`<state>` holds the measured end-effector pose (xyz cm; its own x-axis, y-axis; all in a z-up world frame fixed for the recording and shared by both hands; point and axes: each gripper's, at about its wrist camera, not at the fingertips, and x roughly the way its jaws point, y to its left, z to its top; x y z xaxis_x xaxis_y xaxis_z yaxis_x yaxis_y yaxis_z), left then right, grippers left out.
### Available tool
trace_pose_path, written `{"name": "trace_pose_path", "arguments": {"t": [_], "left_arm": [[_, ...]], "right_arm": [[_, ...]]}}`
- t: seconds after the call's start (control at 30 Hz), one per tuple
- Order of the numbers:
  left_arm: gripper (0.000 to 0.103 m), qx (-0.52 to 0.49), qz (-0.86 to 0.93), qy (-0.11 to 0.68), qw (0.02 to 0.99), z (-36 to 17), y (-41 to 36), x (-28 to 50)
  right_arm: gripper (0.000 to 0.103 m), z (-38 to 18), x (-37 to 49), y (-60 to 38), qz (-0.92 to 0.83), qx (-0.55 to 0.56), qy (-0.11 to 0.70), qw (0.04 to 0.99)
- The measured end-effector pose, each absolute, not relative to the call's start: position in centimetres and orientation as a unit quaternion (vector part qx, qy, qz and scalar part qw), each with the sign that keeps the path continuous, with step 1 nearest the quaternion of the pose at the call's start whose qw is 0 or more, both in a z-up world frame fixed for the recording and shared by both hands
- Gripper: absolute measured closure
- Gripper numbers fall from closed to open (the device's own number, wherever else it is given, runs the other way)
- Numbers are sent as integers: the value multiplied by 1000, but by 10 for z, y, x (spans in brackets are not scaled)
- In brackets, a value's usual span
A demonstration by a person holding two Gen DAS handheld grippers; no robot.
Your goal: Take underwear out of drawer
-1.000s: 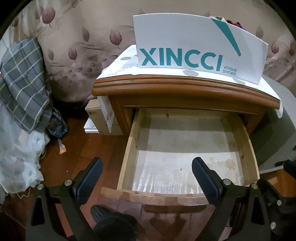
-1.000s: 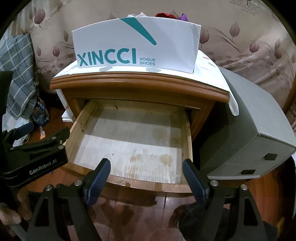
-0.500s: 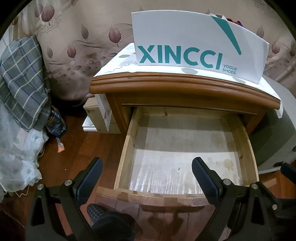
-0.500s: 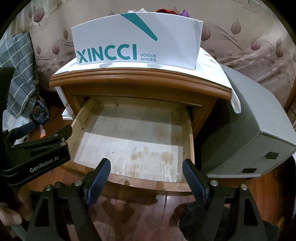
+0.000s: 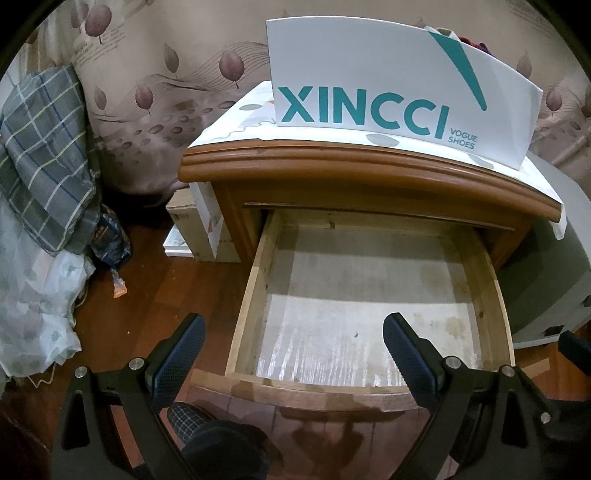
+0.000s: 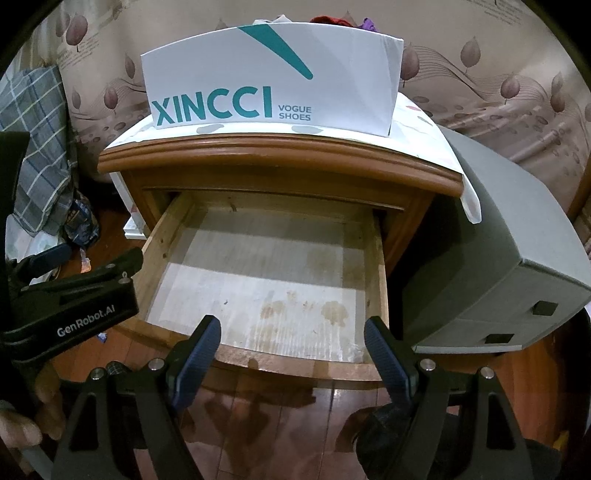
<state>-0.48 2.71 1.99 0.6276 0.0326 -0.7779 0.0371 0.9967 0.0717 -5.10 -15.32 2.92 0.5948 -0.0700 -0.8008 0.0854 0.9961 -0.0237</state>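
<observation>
Standing pulled out of a wooden nightstand (image 5: 369,166), the drawer (image 5: 255,291) shows only a bare, stained, pale liner on its floor, straight ahead of both tongs. No underwear can be made out inside it. Atop the nightstand, beyond the tongs, a white XINCCI shoe box (image 6: 266,88) holds bunched fabric (image 6: 328,20) in red, purple and white, only its tips clearing the rim, too little to identify. The left gripper (image 5: 294,345) hangs released over the drawer's near left corner, jaws wide and holding nothing; the right gripper (image 6: 292,349) is likewise spread and unladen above the curved front edge. To their right, a grey box (image 6: 517,251) runs out of frame. Far left of them, plaid cloth (image 5: 44,155) drapes over sheer white fabric, above glossy plank flooring.
</observation>
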Motion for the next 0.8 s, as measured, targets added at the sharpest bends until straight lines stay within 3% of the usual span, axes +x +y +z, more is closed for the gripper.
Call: {"name": "trace_pose_path", "arguments": {"t": [0.8], "left_arm": [[8, 51, -14, 426, 903, 19, 22, -5]], "right_arm": [[21, 24, -52, -155, -46, 13, 453, 890]]}}
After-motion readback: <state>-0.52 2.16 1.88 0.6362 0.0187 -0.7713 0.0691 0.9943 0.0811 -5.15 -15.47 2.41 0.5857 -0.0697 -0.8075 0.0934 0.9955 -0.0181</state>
